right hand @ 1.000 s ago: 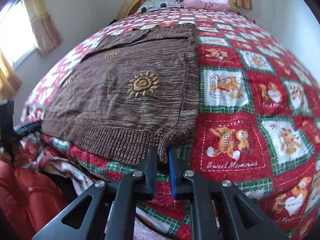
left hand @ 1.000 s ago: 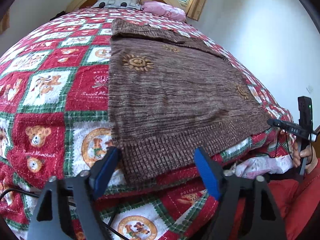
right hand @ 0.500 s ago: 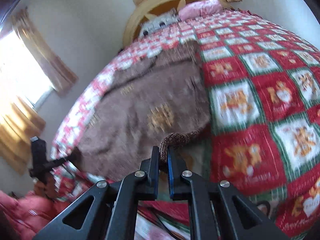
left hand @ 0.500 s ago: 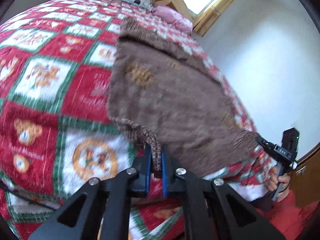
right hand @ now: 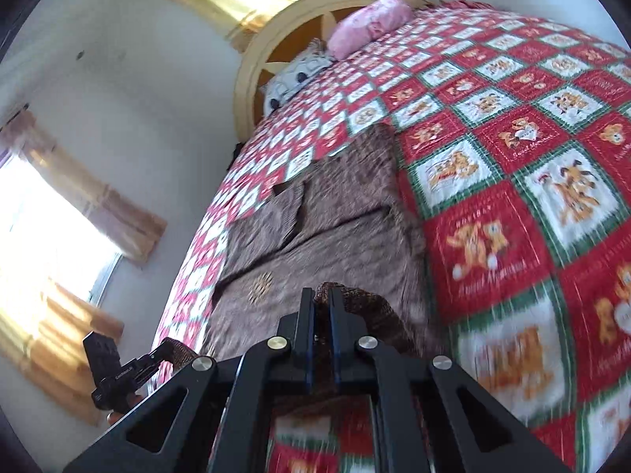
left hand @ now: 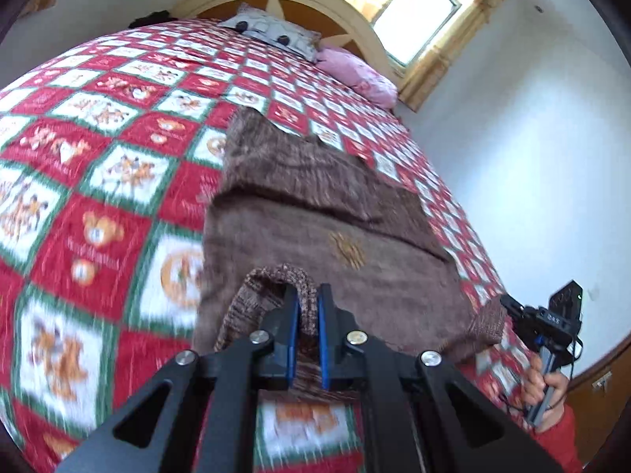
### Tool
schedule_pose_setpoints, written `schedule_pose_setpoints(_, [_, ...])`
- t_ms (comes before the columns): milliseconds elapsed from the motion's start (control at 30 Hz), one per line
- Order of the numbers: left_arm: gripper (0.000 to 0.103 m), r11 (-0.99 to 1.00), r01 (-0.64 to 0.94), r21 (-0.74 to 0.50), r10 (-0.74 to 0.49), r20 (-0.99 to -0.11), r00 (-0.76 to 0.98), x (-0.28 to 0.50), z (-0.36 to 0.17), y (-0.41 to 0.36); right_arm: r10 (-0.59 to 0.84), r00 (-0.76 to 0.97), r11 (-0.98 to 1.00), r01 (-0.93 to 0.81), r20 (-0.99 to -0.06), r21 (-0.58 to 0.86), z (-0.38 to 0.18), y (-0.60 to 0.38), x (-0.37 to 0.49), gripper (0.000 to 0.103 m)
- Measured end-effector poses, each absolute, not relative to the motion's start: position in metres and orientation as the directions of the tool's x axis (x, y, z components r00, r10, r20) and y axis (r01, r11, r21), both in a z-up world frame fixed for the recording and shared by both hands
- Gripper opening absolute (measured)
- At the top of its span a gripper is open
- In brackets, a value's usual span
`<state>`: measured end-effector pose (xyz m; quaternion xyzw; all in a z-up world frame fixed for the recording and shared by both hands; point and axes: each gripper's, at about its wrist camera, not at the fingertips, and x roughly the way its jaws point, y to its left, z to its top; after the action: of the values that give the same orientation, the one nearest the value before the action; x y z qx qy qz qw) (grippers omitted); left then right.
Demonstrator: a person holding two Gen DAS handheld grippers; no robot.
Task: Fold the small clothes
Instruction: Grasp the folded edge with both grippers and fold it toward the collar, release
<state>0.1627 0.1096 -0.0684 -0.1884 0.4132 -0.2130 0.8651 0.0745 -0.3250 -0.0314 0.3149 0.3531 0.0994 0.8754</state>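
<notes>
The brown knit sweater lies spread on the bed's red teddy-bear quilt, its near hem lifted. The left gripper has its jaws clamped on one hem corner at six o'clock. The right gripper pinches the other corner likewise.

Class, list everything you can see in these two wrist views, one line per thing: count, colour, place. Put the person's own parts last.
sweater: one, brown knit, flat on quilt, near hem lifted
quilt: one, red, green and white squares, covering bed
pillows: two, pink, grey-white, at headboard
headboard: one, cream, arched
windows: two, bright, tan curtains
left gripper: black, blue pads, shut on hem
right gripper: black, shut on hem
hand: one, red sleeve, holding right gripper
</notes>
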Motion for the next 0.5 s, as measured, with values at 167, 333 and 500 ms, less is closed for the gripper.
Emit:
schedule_pose_setpoints(167, [0.009, 0.868, 0.153, -0.472, -0.469, -0.680, 0.564, 0.205, -0.081, 0.106, 0.368, 0.731, 0.765, 0.114, -0.575, 0.634, -0.050, -0.337, 0.112, 0.006])
schedule_pose_setpoints(333, [0.010, 0.887, 0.112, -0.448, -0.437, -0.736, 0.517, 0.236, -0.101, 0.102, 0.331, 0.711, 0.790, 0.151, -0.621, 0.594, -0.069, -0.339, 0.141, 0.006])
schedule_pose_setpoints(500, [0.039, 0.889, 0.128, -0.440, -0.439, -0.741, 0.508, 0.240, -0.100, 0.115, 0.306, 0.702, 0.806, 0.169, -0.643, 0.567, -0.078, -0.338, 0.149, 0.009])
